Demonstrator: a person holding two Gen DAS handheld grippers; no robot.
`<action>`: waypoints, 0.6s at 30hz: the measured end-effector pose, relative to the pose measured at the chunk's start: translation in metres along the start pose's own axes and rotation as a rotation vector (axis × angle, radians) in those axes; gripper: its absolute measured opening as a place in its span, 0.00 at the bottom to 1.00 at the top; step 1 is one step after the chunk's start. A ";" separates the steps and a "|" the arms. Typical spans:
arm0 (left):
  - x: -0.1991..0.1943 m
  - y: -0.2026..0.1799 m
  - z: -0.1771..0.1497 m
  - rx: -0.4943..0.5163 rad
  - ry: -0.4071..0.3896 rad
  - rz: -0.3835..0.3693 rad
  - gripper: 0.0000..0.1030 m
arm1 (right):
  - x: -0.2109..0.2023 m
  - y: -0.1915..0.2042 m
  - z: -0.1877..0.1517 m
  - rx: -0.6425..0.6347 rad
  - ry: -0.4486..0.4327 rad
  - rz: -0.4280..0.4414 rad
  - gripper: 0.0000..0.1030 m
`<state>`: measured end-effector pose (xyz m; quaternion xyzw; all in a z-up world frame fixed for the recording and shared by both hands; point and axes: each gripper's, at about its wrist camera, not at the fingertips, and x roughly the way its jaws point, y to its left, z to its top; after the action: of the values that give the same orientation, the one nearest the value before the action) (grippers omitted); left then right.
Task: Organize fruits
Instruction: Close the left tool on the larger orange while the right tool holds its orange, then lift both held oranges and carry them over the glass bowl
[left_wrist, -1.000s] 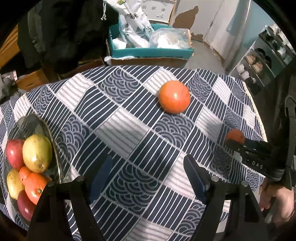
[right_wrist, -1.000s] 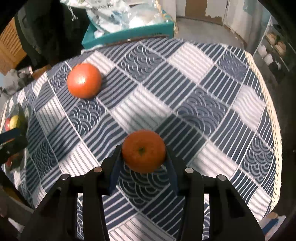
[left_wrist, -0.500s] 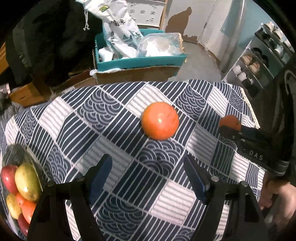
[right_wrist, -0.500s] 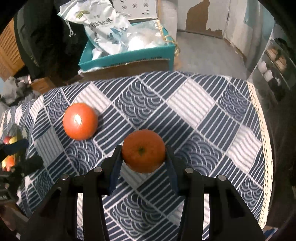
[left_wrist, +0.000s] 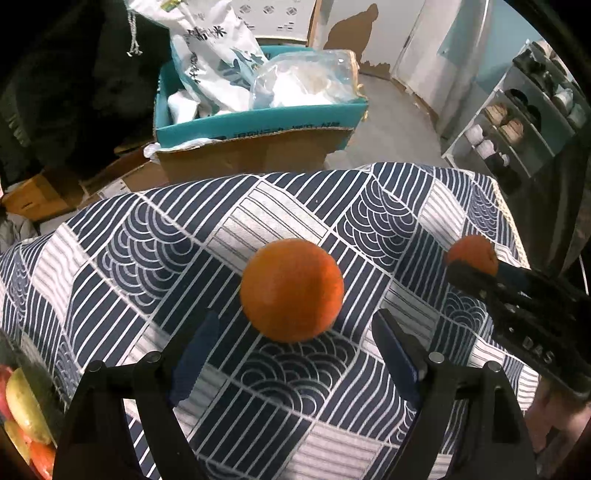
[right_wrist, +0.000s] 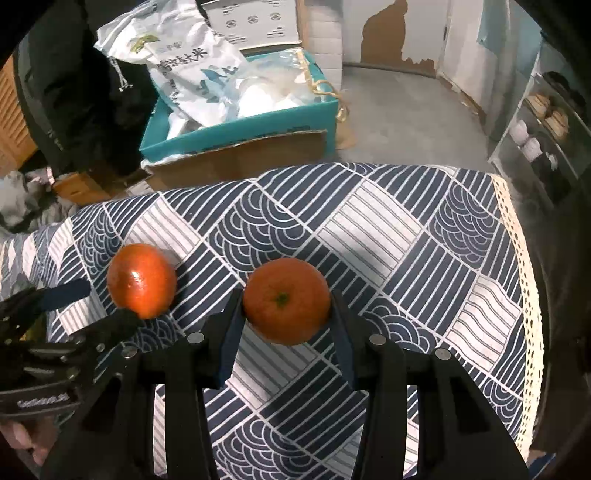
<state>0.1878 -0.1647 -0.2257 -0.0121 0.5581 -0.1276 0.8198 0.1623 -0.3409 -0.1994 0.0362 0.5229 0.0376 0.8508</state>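
Reaching for loose fruit: the left gripper (left_wrist: 291, 354) hangs over the larger orange (left_wrist: 291, 290) on the patterned tablecloth (left_wrist: 147, 251), its jaws opening, the fruit ahead of the blue pads (left_wrist: 194, 360) and touched by neither.
Held fruit: the right gripper (right_wrist: 286, 332) is closed on the smaller orange (right_wrist: 287, 300), a pad pressed to each flank, stem end facing the camera.
Doing the step well: bring the left jaws down so the pads straddle the orange at its widest part, then close evenly (a round fruit will likely roll off a one-sided nudge).
Clearance: the two grippers are near each other, the right one just beside the loose orange in the left wrist view, so I would keep the held fruit raised and out of the way while the left closes.
Grip strength: firm enough to lift, gentle enough not to bruise the peel.
Loose orange, looks: deep orange, round, glossy with a bright glint in the right wrist view, resting alone near the middle of the cloth.
Held orange, looks: slightly flattened, dimpled skin, small green stem scar.
Destination, judged: the bowl of fruit (left_wrist: 22, 413) at the lower left edge of the left wrist view (only a yellow-green piece and red-orange ones show).
Background: teal cardboard box (left_wrist: 258, 122) with bags beyond the table.
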 end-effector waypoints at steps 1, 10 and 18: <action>0.004 -0.001 0.001 -0.001 0.005 0.002 0.84 | 0.001 -0.002 0.000 0.004 0.002 0.001 0.43; 0.024 -0.002 0.007 -0.016 0.025 0.010 0.84 | 0.007 -0.012 -0.004 0.037 0.010 0.009 0.43; 0.036 0.001 0.008 -0.018 0.050 -0.005 0.67 | 0.008 -0.014 -0.005 0.043 0.013 0.016 0.43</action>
<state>0.2076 -0.1724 -0.2555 -0.0175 0.5794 -0.1249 0.8052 0.1618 -0.3535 -0.2101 0.0585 0.5290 0.0332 0.8460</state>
